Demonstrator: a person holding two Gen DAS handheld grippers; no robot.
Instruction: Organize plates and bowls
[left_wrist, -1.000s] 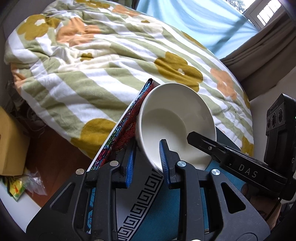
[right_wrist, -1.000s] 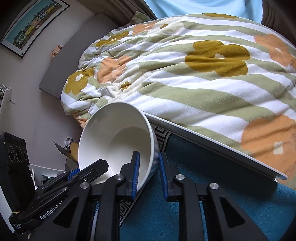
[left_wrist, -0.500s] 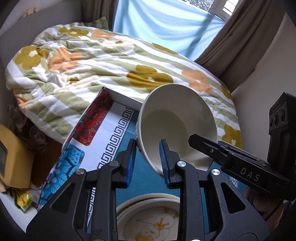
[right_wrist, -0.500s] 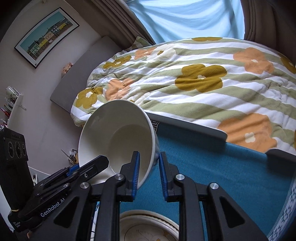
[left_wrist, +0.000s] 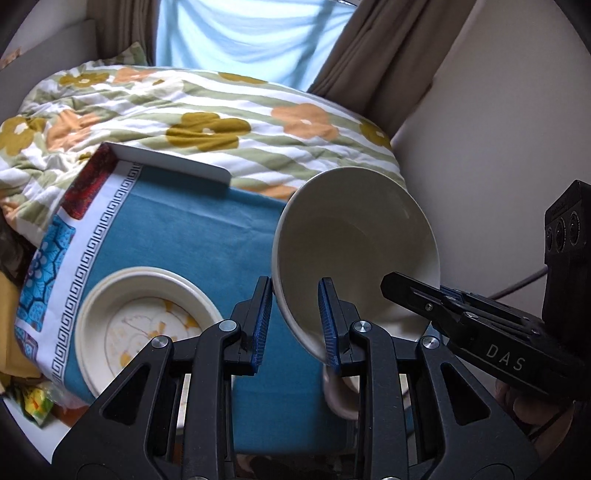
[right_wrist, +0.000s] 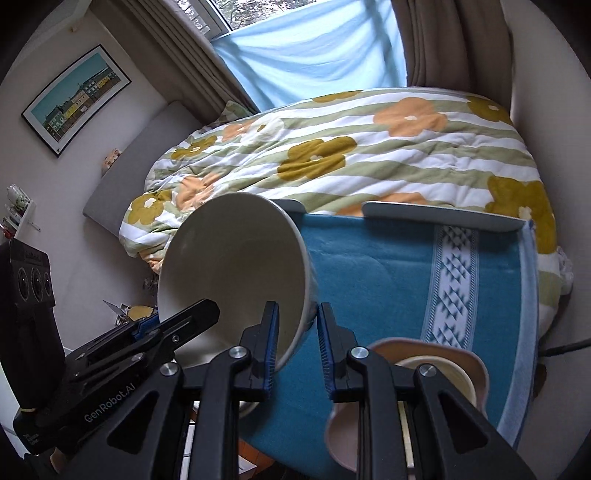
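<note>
left gripper (left_wrist: 295, 325) pinching the near rim of a white bowl (left_wrist: 354, 240), one blue pad inside the rim, the other outside against the wall. right gripper (right_wrist: 298, 345) pinching the same white bowl (right_wrist: 236, 266) at the opposite side of the rim, one pad inside, the other outside. bowl tipped on edge between the two, mouth toward both cameras, held clear above a blue cloth (left_wrist: 192, 229) with nothing under it touching. inside of the bowl bare and clean.

below and left of the left gripper, on the cloth: a cream plate (left_wrist: 147, 321) with a raised rim and faded yellow leaf marks on its floor, holding no food. just under the right-hand pad of the left gripper, a pinkish dish (left_wrist: 338, 397), mostly hidden by the fingers. from the right wrist view, the same pinkish dish (right_wrist: 476, 365) with wavy edge, a smaller cream bowl (right_wrist: 454, 373) nested in it, partly covered by the gripper frame.

cloth spread over a white tray (left_wrist: 173, 162) with low raised edges, patterned border along its left side. beyond, a striped floral quilt (right_wrist: 369, 155) on a bed, then curtains (right_wrist: 436, 40) and a light blue sheet (right_wrist: 306, 55) over the window. framed picture (right_wrist: 74, 99) on the wall at left.
</note>
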